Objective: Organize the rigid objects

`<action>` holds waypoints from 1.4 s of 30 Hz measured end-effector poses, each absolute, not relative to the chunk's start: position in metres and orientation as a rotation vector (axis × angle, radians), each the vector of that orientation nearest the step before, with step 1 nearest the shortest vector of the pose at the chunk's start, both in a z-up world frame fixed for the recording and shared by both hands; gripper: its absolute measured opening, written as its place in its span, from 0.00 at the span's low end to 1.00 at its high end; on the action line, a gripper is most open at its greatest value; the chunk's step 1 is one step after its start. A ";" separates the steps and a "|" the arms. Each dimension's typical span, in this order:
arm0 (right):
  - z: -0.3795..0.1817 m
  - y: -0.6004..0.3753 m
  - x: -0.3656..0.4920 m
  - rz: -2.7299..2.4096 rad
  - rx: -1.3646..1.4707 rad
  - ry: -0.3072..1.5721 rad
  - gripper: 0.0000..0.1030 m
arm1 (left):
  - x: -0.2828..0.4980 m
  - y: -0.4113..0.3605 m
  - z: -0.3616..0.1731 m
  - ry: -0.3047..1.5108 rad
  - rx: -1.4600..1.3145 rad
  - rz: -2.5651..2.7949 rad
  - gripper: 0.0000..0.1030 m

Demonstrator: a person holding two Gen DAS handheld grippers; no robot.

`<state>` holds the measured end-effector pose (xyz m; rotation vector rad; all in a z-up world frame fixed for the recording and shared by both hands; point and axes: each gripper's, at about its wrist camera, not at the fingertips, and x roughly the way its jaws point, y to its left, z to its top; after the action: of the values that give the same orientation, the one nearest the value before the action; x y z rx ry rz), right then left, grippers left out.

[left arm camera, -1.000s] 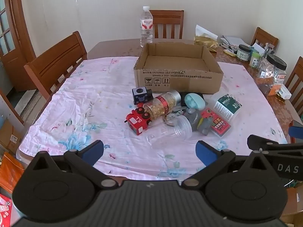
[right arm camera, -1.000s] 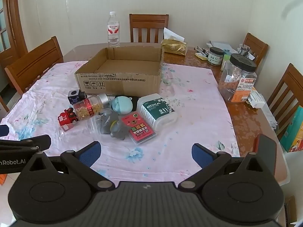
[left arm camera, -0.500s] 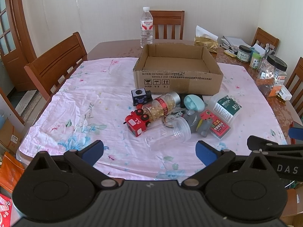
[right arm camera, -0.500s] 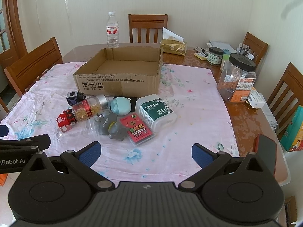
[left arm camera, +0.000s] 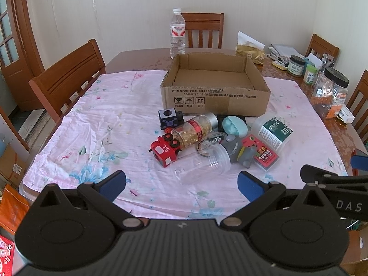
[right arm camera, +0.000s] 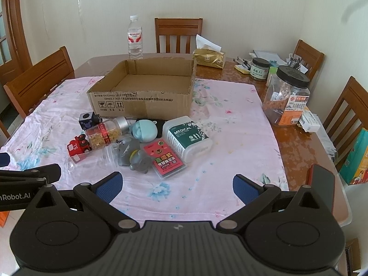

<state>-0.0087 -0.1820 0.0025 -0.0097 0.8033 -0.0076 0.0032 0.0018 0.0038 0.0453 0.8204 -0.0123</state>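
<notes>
Facing cardboard box [left arm camera: 215, 96], jaws spread

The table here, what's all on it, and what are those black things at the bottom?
Cardboard box: one, brown, open, mid-table.
Toy train: one, red, left of pile.
Black cube: one, by box front.
Capsule bottle: one, golden fill, lying.
Clear jar: one, lying, nearest.
Grey figure: one, pile centre.
Teal case: one, near box.
Red card pack: one, flat.
Medical tub: one, white-green, right.
Water bottle: one, behind box.
Large jar: one, black-lidded, right edge.
Left gripper: black, blue pads, open.
Right gripper: same, open.
</notes>
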 end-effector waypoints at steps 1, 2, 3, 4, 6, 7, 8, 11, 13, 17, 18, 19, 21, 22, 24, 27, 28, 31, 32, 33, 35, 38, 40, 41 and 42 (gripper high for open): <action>0.003 -0.182 -0.009 -0.008 -0.011 0.802 1.00 | 0.003 0.002 0.004 0.820 0.045 -0.012 0.99; 0.003 -0.182 -0.008 -0.007 -0.011 0.802 1.00 | 0.003 0.002 0.004 0.820 0.046 -0.013 0.99; 0.003 -0.182 -0.008 -0.007 -0.011 0.802 1.00 | 0.003 0.002 0.004 0.820 0.046 -0.013 1.00; 0.004 -0.181 -0.007 -0.006 -0.012 0.801 1.00 | 0.003 0.002 0.004 0.821 0.045 -0.013 0.99; 0.004 -0.181 -0.007 -0.008 -0.014 0.801 1.00 | 0.003 0.002 0.004 0.820 0.046 -0.014 0.99; 0.004 -0.181 -0.007 -0.009 -0.015 0.802 1.00 | 0.003 0.002 0.004 0.820 0.045 -0.015 0.99; 0.004 -0.181 -0.006 -0.010 -0.017 0.802 1.00 | 0.003 0.002 0.004 0.820 0.046 -0.015 0.99; 0.003 -0.182 -0.006 -0.011 -0.017 0.801 1.00 | 0.004 0.001 0.004 0.820 0.045 -0.016 0.99; 0.003 -0.182 -0.006 -0.012 -0.017 0.801 1.00 | 0.006 -0.002 0.006 0.821 0.042 -0.015 0.99; 0.002 -0.182 -0.005 -0.014 -0.021 0.800 1.00 | 0.010 -0.004 0.004 0.826 0.030 -0.018 1.00; 0.002 -0.183 -0.004 -0.014 -0.022 0.800 1.00 | 0.010 -0.004 0.004 0.828 0.027 -0.019 1.00; 0.001 -0.183 -0.004 -0.014 -0.022 0.800 1.00 | 0.011 -0.005 0.003 0.828 0.025 -0.019 1.00; 0.000 -0.183 -0.003 -0.012 -0.019 0.802 1.00 | 0.011 -0.005 0.003 0.827 0.023 -0.020 0.99; 0.000 -0.184 -0.002 -0.011 -0.018 0.801 1.00 | 0.012 -0.005 0.002 0.826 0.022 -0.022 0.99; -0.002 -0.184 0.000 -0.007 -0.016 0.800 1.00 | 0.014 -0.004 -0.001 0.823 0.017 -0.026 1.00; -0.005 -0.185 0.001 0.001 -0.020 0.800 1.00 | 0.019 -0.003 -0.004 0.818 0.010 -0.036 1.00; -0.006 -0.186 0.002 0.004 -0.021 0.802 1.00 | 0.021 -0.003 -0.005 0.819 0.011 -0.039 1.00; -0.011 -0.188 0.005 0.011 -0.022 0.811 1.00 | 0.028 -0.004 -0.011 0.816 0.019 -0.042 1.00; -0.013 -0.189 0.006 0.012 -0.021 0.816 1.00 | 0.031 -0.005 -0.013 0.815 0.021 -0.044 1.00; -0.015 -0.190 0.007 0.012 -0.020 0.819 1.00 | 0.035 -0.005 -0.015 0.815 0.023 -0.046 1.00; -0.019 -0.192 0.009 0.013 -0.020 0.823 1.00 | 0.042 -0.006 -0.018 0.814 0.025 -0.045 1.00; -0.024 -0.194 0.012 0.013 -0.020 0.832 1.00 | 0.053 -0.007 -0.026 0.810 0.028 -0.038 1.00; -0.028 -0.194 0.015 0.015 -0.021 0.841 1.00 | 0.062 -0.010 -0.031 0.802 0.034 -0.038 1.00; -0.030 -0.195 0.016 0.017 -0.020 0.849 1.00 | 0.067 -0.013 -0.034 0.806 0.043 -0.035 1.00; -0.032 -0.195 0.017 0.017 -0.020 0.855 1.00 | 0.071 -0.016 -0.038 0.808 0.054 -0.034 1.00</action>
<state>0.0174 -0.1951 -0.0323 -0.0201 0.8551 0.0173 0.0709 -0.0155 -0.0379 0.0543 0.8082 -0.0340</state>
